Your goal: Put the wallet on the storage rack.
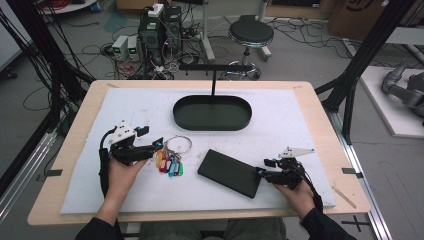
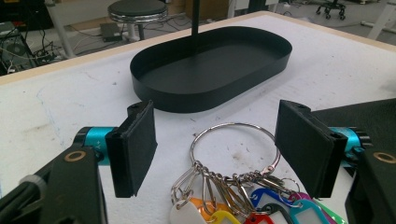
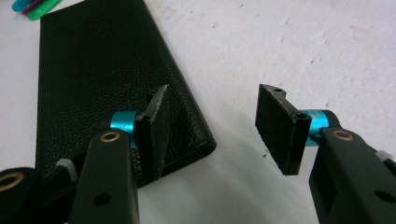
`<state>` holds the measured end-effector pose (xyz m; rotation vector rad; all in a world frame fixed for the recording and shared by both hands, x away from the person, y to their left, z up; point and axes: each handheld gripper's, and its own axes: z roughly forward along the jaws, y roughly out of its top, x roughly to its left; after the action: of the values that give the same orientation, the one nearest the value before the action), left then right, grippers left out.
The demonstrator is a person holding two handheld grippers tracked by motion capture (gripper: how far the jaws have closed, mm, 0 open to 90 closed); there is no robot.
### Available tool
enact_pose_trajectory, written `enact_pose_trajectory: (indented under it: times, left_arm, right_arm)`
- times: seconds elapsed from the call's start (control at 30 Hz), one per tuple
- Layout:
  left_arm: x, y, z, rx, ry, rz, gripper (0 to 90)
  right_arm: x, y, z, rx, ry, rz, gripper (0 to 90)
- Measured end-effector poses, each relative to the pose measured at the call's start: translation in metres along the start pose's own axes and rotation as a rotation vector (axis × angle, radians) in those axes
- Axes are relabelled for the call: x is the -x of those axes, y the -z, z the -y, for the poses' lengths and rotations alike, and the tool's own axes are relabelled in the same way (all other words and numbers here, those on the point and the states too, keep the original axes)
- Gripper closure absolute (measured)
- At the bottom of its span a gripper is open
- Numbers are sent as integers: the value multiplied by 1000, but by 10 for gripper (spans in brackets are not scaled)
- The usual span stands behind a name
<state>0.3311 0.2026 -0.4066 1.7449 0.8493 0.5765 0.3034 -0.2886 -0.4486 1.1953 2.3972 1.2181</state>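
The right gripper [image 3: 210,126] stands with its two black jaws wide apart, nothing between them but bare white table cover [image 3: 289,42]. Each jaw carries a flat black pad on a turquoise collar. A black wallet [image 3: 98,70] of grained leather lies flat on the cover, stretching away ahead and to the left of the gripper. Its near corner sits just beside the left jaw, whose pad overlaps the wallet's right edge in the picture; whether they touch cannot be told. Far ahead on the left, tips of coloured key tags [image 3: 35,7] poke past the wallet's far end.
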Motion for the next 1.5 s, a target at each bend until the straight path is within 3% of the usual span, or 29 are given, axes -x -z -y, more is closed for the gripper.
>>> enact_pose_trajectory:
  times: [0.07,0.1,0.13,0.17,0.3,0.33,0.4,0.5,0.6,0.63,0.77,0.97,1.0,1.03,1.1,1.27,1.33,1.37,1.5]
  left_arm:
    - [0,0,0,0,0,1,294]
    - [0,0,0,-2,0,3,294]
    - [0,0,0,-1,0,2,294]
    - [1,0,0,-4,-6,0,294]
    - [3,-1,0,-5,-8,3,294]
    - [3,-1,0,-5,-8,3,294]
    - [4,-2,0,-5,-9,3,294]
    - [6,-4,-1,-6,-11,8,294]
    - [8,-5,-1,-5,-12,12,294]
    - [9,-6,-1,-5,-16,15,294]
    - [11,-6,-2,-3,-19,21,294]
    - [16,-11,-4,10,-7,55,294]
    - [16,-11,-4,10,-7,55,294]
    - [18,-14,-6,18,0,79,294]
    - [20,-16,-7,24,4,99,294]
    - [31,-30,-11,26,13,221,293]
    - [38,-38,-13,8,7,278,294]
    - [44,-43,-14,-6,-6,307,285]
    - [60,-61,-15,-70,-51,380,285]
  right_arm:
    - [1,0,0,-3,-8,-11,466]
    - [5,-3,1,-19,-46,-46,467]
    - [5,-3,1,-19,-46,-46,467]
    - [8,-4,2,-21,-80,-72,475]
    - [11,-5,2,-38,-109,-102,487]
    - [11,-5,2,-39,-112,-106,505]
    - [12,-5,2,-49,-134,-155,673]
    - [8,-4,0,-51,-106,-152,714]
    - [10,-3,-1,-50,-110,-162,756]
    - [8,-1,-3,-50,-92,-156,796]
    - [3,5,-8,-17,-39,-132,816]
    - [-12,20,-24,96,144,-65,823]
    - [-12,20,-24,96,144,-65,823]
    - [-16,23,-27,123,188,-57,824]
    - [-18,25,-29,136,205,-57,824]
    - [-23,32,-31,183,308,-68,825]
    - [-23,32,-31,185,317,-70,825]
    - [-24,34,-30,193,345,-77,825]
    - [-25,36,-29,196,377,-86,825]
